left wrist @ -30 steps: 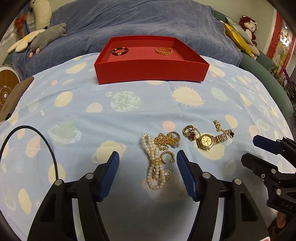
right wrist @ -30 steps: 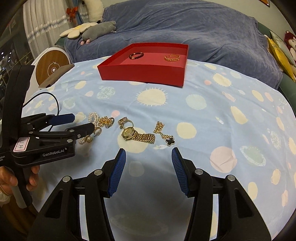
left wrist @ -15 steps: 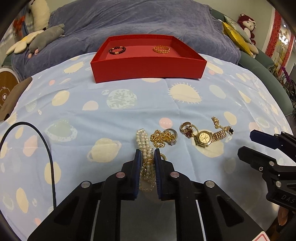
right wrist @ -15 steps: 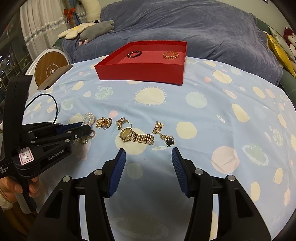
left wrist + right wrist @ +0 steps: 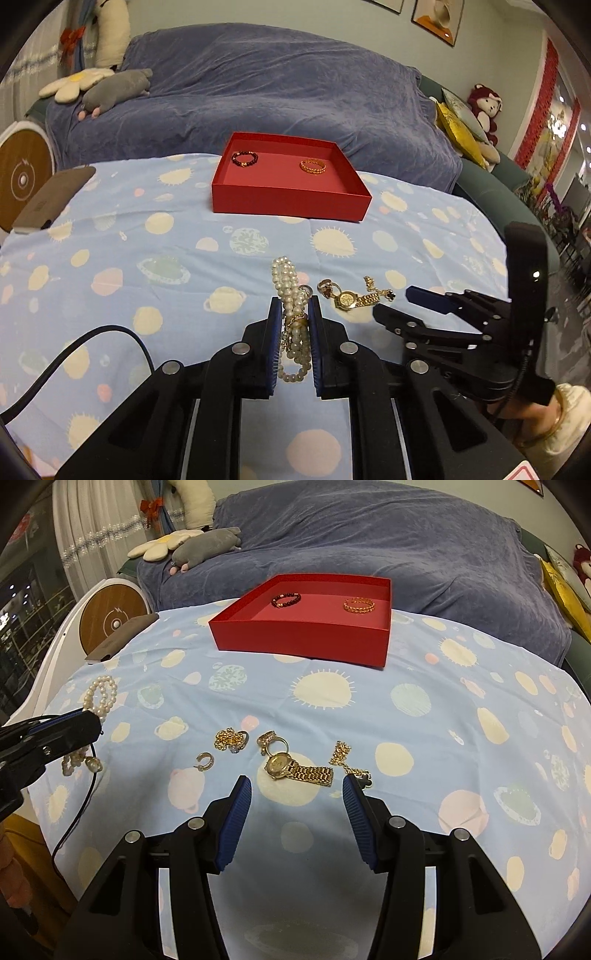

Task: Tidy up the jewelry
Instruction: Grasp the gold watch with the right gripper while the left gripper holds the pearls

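Observation:
My left gripper point(image 5: 293, 306) is shut on a white pearl bracelet point(image 5: 290, 291) and holds it lifted above the cloth; the pearls hang between the blue pads. It also shows in the right wrist view point(image 5: 101, 696). A gold watch point(image 5: 299, 770), gold rings point(image 5: 271, 740), a gold chain point(image 5: 229, 738), a hoop earring point(image 5: 204, 761) and a clover chain point(image 5: 349, 762) lie on the cloth. My right gripper point(image 5: 297, 794) is open and empty just before the watch. A red tray point(image 5: 306, 638) holds a dark bead bracelet point(image 5: 286, 600) and a gold bracelet point(image 5: 359, 604).
The table has a light blue planet-print cloth point(image 5: 443, 709). A sofa under a purple-blue blanket point(image 5: 277, 88) stands behind, with plush toys point(image 5: 110, 88). A brown flat object point(image 5: 51, 199) lies at the table's far left edge. A black cable point(image 5: 92, 343) trails from the left gripper.
My left gripper has closed on the pearl bracelet and lifted it off the cloth, leaving a hoop earring behind. My right gripper has moved a little closer to the watch.

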Demonstrator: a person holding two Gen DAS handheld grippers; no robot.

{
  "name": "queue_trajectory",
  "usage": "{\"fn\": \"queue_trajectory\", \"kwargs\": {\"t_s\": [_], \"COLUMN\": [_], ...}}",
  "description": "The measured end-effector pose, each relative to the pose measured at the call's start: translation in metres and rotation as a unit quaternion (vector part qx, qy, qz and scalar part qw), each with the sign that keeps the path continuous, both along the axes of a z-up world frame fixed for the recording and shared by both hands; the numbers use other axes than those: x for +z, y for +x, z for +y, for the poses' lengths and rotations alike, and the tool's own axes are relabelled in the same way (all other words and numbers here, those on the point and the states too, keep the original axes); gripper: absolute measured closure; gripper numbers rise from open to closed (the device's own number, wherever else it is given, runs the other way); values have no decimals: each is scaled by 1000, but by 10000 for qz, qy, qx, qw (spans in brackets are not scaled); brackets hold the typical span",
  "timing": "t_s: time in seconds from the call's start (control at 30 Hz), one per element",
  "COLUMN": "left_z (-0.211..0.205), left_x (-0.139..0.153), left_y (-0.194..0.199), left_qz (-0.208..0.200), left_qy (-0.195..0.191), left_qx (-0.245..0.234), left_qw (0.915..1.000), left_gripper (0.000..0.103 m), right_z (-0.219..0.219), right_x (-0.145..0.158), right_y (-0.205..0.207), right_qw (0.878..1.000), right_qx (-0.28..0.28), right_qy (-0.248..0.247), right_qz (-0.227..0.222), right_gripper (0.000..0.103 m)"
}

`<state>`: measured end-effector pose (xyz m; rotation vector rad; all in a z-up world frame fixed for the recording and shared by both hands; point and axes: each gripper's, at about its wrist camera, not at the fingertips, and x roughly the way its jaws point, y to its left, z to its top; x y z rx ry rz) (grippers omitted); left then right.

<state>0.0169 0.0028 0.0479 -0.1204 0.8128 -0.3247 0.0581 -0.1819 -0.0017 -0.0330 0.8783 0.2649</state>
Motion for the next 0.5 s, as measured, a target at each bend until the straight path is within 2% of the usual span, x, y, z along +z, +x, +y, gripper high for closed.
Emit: {"fn": "queue_trajectory", "kwargs": {"t_s": [0.07, 0.1, 0.17, 0.33, 0.5], "left_z": [7, 8, 6, 14, 24], "left_x": [8, 12, 11, -15, -24], "left_y": [-6, -8, -5, 15, 24], "left_qz": [-1, -59, -113, 219, 259], "left_qy": [-406, -447, -338, -208, -128], "left_qx": [24, 16, -22, 149, 273], "left_qw": [9992, 9990, 9994, 9994, 9992], "left_gripper": [91, 91, 91, 91, 91], "right_z": [5, 7, 11, 15, 21], "right_x": [0, -1, -6, -23, -34], "right_y": [4, 7, 14, 33, 43], "right_qw": [9999, 9999, 9997, 9989, 9980], "right_qx": [105, 159, 243, 375, 482], "right_qy": [-16, -25, -53, -151, -256], "right_qz": [-40, -44, -13, 222, 328], "right_gripper": [53, 53, 53, 53, 53]}}
